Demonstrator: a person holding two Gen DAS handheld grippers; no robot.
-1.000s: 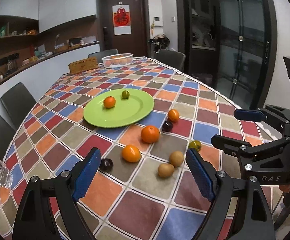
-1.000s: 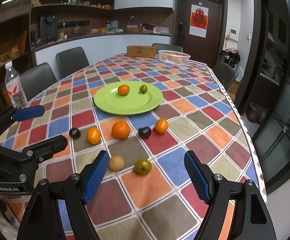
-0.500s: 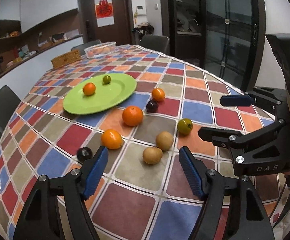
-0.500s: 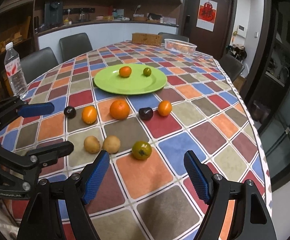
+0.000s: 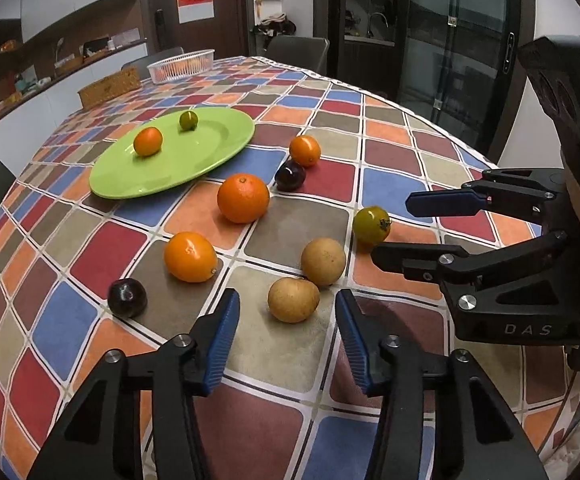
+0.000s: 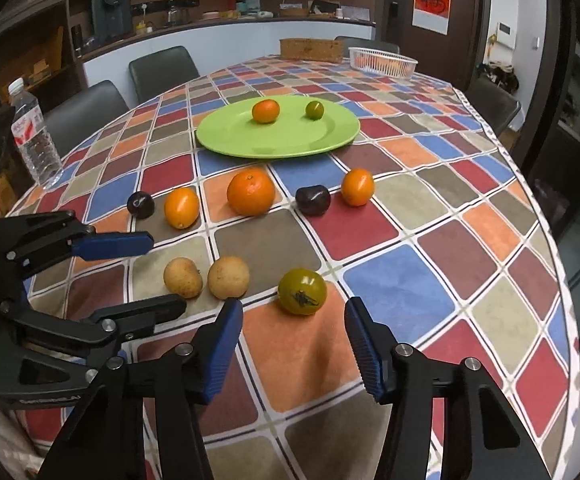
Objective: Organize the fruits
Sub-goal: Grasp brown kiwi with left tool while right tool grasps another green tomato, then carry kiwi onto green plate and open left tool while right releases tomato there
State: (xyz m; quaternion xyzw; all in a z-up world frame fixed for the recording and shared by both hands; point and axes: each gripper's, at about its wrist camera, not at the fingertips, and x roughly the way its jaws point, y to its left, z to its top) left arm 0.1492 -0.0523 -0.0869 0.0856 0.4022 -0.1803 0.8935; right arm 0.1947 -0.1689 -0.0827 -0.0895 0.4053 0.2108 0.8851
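A green plate holds a small orange and a green fruit. Loose on the checked cloth lie a big orange, smaller oranges and two dark plums. Two tan fruits lie side by side. My left gripper hovers low with the nearer tan fruit just past its tips. Its jaws are closing and do not touch the fruit. My right gripper is closing too, with a green tomato just ahead of its fingertips, untouched.
A water bottle stands near the table's left edge. A white basket and a wooden box sit at the far end. Dark chairs ring the table. The two grippers are close side by side.
Both grippers have come down and forward toward the near fruits, which look larger now. Both pairs of jaws have narrowed.
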